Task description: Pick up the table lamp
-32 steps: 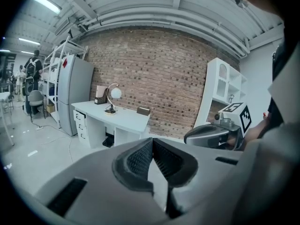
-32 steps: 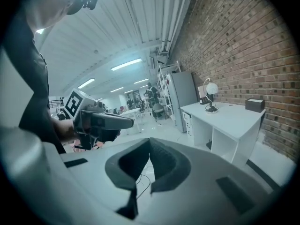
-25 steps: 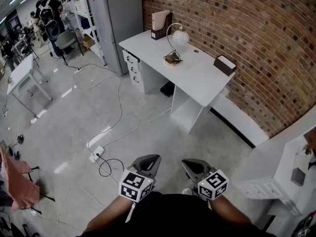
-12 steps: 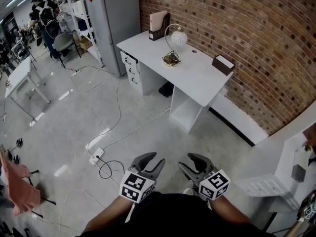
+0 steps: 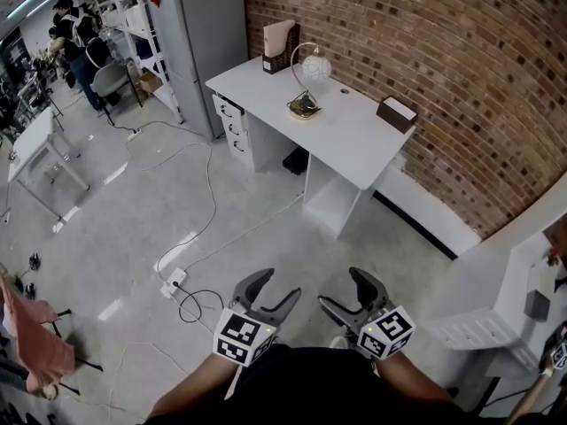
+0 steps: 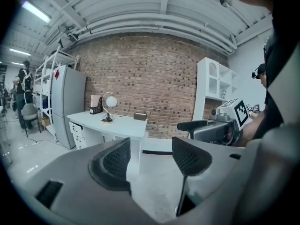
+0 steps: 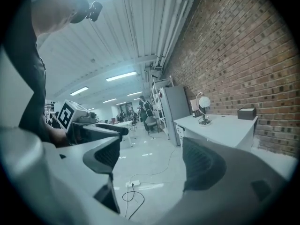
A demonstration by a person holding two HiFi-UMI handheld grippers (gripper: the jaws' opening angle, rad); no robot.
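Note:
The table lamp (image 5: 306,85), a curved metal stem with a white globe on a round base, stands on the white desk (image 5: 354,144) by the brick wall, far across the floor from both grippers. It also shows small in the left gripper view, lamp (image 6: 108,108), and in the right gripper view, lamp (image 7: 203,108). My left gripper (image 5: 275,289) and right gripper (image 5: 346,291) hang side by side near my body, above the floor. Both are opening their jaws with nothing between them, as seen on the left gripper (image 6: 151,156) and right gripper (image 7: 151,156).
A file holder (image 5: 282,46) and a dark box (image 5: 396,113) share the desk. A grey cabinet (image 5: 197,34) stands left of it. Cables and a power strip (image 5: 173,280) lie on the floor ahead. A white cupboard (image 5: 518,304) is at right, a small table (image 5: 34,140) at left.
Both grippers' jaws went from shut to spread apart. The hands stayed in place near my body.

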